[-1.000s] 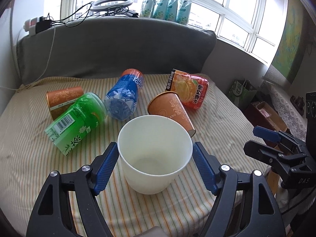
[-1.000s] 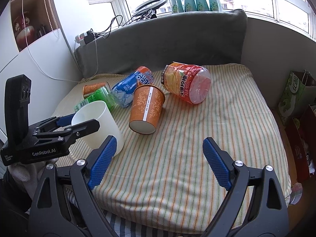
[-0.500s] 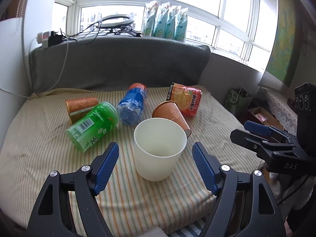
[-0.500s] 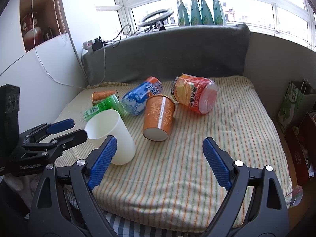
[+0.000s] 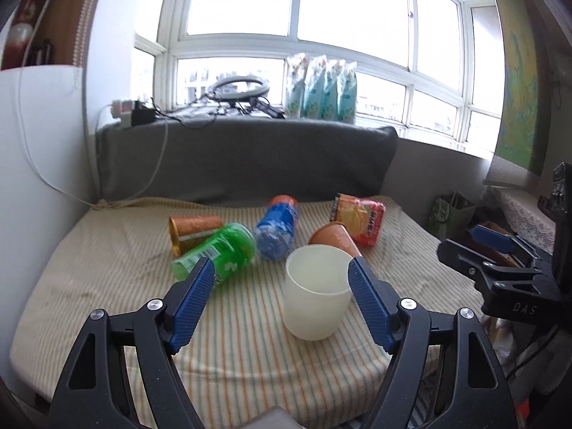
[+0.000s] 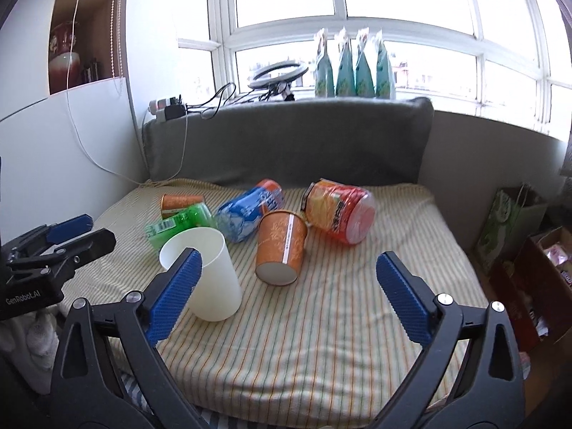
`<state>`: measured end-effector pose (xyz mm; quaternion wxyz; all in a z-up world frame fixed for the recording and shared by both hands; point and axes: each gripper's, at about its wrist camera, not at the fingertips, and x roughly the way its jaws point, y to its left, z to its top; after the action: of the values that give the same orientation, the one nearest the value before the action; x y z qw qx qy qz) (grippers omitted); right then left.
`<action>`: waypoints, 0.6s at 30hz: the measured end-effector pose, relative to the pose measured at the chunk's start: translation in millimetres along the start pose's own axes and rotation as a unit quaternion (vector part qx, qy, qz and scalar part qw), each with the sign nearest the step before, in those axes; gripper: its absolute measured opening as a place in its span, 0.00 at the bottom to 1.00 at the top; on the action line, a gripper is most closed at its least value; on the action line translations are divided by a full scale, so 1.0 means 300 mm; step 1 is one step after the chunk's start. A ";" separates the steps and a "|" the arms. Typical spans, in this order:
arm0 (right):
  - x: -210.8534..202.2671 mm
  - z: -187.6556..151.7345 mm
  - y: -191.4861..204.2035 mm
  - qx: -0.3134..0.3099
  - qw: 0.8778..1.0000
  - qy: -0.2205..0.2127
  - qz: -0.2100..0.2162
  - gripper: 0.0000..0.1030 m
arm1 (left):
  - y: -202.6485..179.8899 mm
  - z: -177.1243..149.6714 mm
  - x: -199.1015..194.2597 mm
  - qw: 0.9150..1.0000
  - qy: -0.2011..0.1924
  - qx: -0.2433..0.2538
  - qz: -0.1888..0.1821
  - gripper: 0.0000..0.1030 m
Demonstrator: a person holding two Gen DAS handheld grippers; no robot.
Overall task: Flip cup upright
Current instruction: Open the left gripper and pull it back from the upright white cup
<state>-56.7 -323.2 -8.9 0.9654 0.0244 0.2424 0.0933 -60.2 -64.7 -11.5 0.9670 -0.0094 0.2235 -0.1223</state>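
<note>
A white cup (image 5: 316,302) stands upright, mouth up, on the striped cloth near the front edge; it also shows in the right wrist view (image 6: 205,273). My left gripper (image 5: 282,296) is open and empty, pulled back from the cup, which sits just ahead of its right finger. My right gripper (image 6: 287,298) is open and empty, further right. An orange paper cup (image 6: 282,250) lies on its side behind the white cup.
A second orange cup (image 5: 191,230), a green bottle (image 5: 218,252), a blue bottle (image 5: 277,227) and a red-orange jar (image 6: 339,212) lie on the striped table (image 6: 339,339). A grey cushion (image 5: 246,161) backs it. Bags (image 6: 507,228) stand at the right.
My left gripper has drawn back and up from the upright white cup, which now looks smaller. My right gripper has also pulled back. The cup has stayed standing.
</note>
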 end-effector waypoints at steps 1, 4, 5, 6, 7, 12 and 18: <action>-0.008 0.000 0.003 0.000 1.000 -0.007 -0.004 1.00 | 0.003 0.000 -0.007 1.000 -0.010 0.001 0.010 0.80; -0.027 0.000 0.011 0.001 1.000 -0.023 -0.013 1.00 | 0.013 -0.001 -0.026 0.999 -0.031 0.002 0.030 0.80; -0.029 0.000 0.012 0.000 1.000 -0.027 -0.016 1.00 | 0.020 -0.001 -0.031 0.999 -0.036 -0.001 0.036 0.80; -0.030 0.000 0.015 -0.002 0.999 -0.029 -0.019 1.00 | 0.025 -0.001 -0.034 0.998 -0.040 -0.003 0.039 0.80; -0.031 0.001 0.018 -0.004 0.999 -0.031 -0.022 1.00 | 0.031 -0.002 -0.038 0.998 -0.044 -0.006 0.043 0.80; -0.040 -0.001 0.013 0.002 0.999 -0.042 -0.030 1.00 | 0.046 -0.004 -0.057 0.996 -0.063 -0.006 0.067 0.82; -0.040 0.001 0.007 0.009 0.999 -0.045 -0.030 1.00 | 0.045 0.004 -0.076 0.995 -0.075 0.002 0.071 0.82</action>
<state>-67.3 -323.5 -3.0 0.9774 0.0300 0.2003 0.0611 -76.4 -46.1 -1.6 0.9872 -0.0012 0.1507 -0.0528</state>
